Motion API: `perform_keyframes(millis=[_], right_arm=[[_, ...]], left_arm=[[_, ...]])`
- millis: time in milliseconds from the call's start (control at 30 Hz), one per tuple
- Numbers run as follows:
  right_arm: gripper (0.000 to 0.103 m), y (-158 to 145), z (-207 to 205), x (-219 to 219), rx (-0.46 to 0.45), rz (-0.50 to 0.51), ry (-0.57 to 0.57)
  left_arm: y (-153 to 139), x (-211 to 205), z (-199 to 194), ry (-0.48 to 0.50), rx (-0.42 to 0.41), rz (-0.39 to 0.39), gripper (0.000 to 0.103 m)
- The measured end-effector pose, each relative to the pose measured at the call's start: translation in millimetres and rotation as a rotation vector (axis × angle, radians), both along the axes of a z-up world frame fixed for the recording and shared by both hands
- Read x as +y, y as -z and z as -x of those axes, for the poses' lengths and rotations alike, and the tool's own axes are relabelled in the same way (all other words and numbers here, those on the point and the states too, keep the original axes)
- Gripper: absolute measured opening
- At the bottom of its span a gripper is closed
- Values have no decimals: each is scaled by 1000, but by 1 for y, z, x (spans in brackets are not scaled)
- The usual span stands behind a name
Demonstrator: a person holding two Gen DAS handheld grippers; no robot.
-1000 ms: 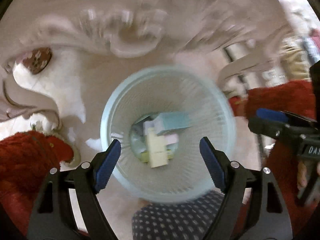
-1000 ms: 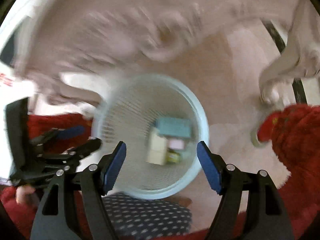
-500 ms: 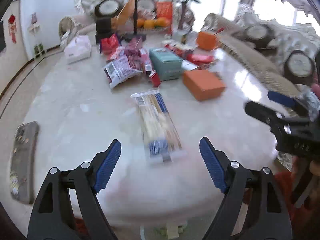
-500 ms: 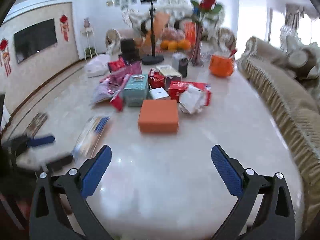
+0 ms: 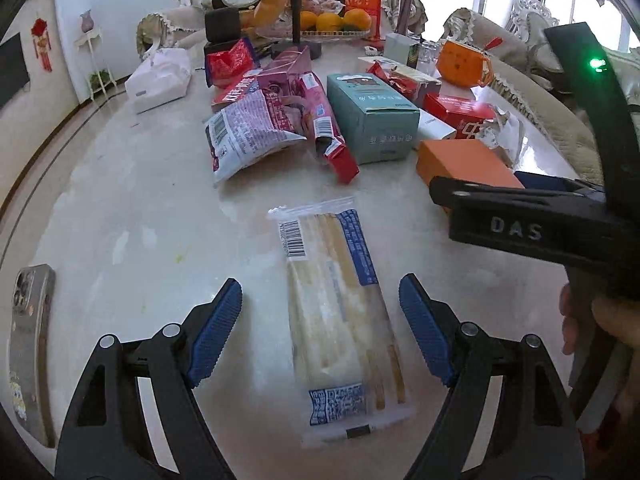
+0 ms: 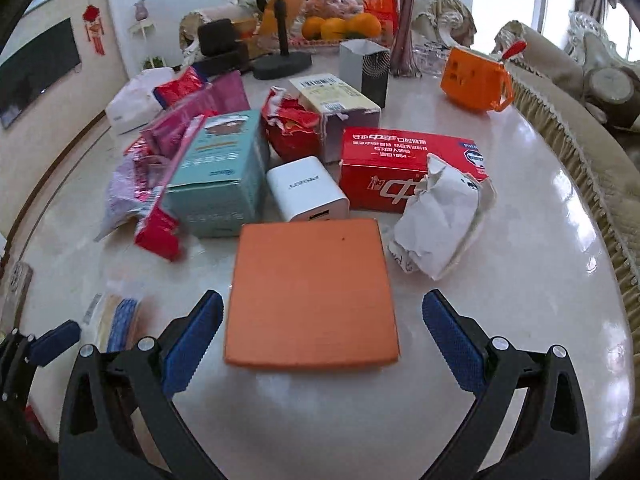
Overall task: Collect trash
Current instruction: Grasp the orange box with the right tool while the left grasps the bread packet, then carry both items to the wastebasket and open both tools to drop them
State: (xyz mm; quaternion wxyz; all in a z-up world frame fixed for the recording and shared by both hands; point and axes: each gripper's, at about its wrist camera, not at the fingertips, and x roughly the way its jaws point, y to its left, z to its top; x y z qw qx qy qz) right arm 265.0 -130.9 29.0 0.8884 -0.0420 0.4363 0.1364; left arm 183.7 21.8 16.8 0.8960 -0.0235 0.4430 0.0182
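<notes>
Both claws advanced: left claw (image 5: 320, 320) over one wrapper (image 5: 340, 320), right claw (image 6: 320, 336) over one orange box (image 6: 310, 292).

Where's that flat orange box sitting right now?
In the right wrist view the flat orange box lies on the marble table, centred ahead of the open right gripper, with the white charger behind it and crumpled paper to its right.

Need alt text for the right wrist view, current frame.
The open right hand-held gripper hovers over a flat orange box near the front of a marble table, its blue fingers either side of the box. Behind it lie a crumpled white paper, a white charger box, a red carton and a teal box.
</notes>
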Motion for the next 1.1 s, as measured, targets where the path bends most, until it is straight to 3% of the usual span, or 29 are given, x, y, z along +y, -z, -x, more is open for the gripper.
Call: perform_keyframes(millis=[100, 167, 200, 233, 433, 600, 733, 833, 967, 1100], right_arm=[[91, 3, -4, 2, 25, -7, -15], [76, 2, -1, 6, 9, 22, -22], [68, 0, 3, 6, -4, 30, -36], [68, 0, 4, 6, -2, 28, -42], [67, -1, 19, 1, -2, -40, -89], [67, -15, 47, -21, 2, -224, -107], [68, -37, 97, -57, -59, -389, -118], [68, -46, 149, -85, -74, -515, -147], [68, -31, 224, -97, 20, -549, -212], [68, 17, 277, -84, 228, -491, -214]], left_arm=[[0, -3, 1, 41, -2, -24, 75], [0, -3, 4, 57, -16, -47, 65], [0, -3, 5, 59, -21, -47, 53], [-1, -2, 6, 61, -29, -49, 36], [-3, 1, 7, 95, -54, -59, 33], [-26, 16, 33, 108, -125, 57, 32], [-56, 33, 93, 165, -227, 168, 32], [-64, 39, 142, 233, -250, 219, 32], [-46, 32, 211, 311, -180, 232, 32], [13, 21, 243, 302, 15, 313, 32]])
